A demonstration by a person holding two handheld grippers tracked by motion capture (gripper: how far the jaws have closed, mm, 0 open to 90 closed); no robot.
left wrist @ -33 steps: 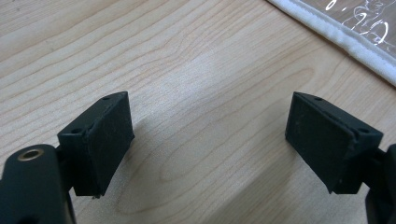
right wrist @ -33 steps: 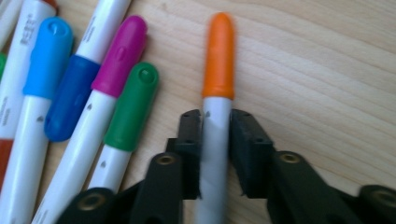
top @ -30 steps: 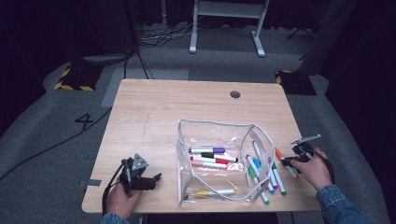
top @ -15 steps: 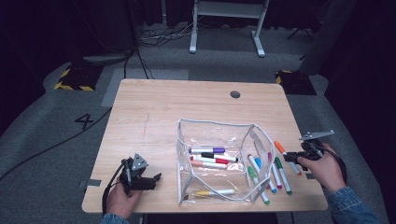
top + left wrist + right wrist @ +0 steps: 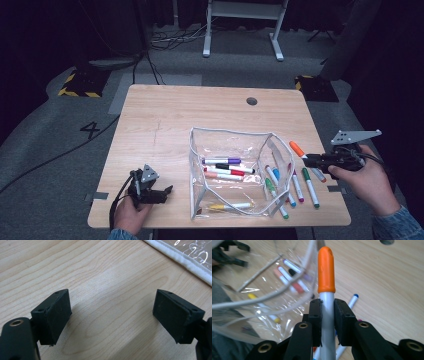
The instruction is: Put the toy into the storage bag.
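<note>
A clear plastic pouch stands open in the middle of the wooden table, with several markers inside. More markers lie loose on the table to its right. My right gripper is raised above those loose markers, right of the pouch, shut on an orange-capped marker whose cap points toward the pouch. In the right gripper view the marker sticks out between the two closed jaws. My left gripper rests at the front left of the table, open, nothing between its fingers.
A round grommet hole sits near the table's far edge. The pouch's white zipper rim lies just beyond the left gripper. Beyond the table the floor holds cables and a white stand base.
My right gripper has lifted the orange-capped marker off the table and moved up and to the right. The left gripper has stayed where it was.
</note>
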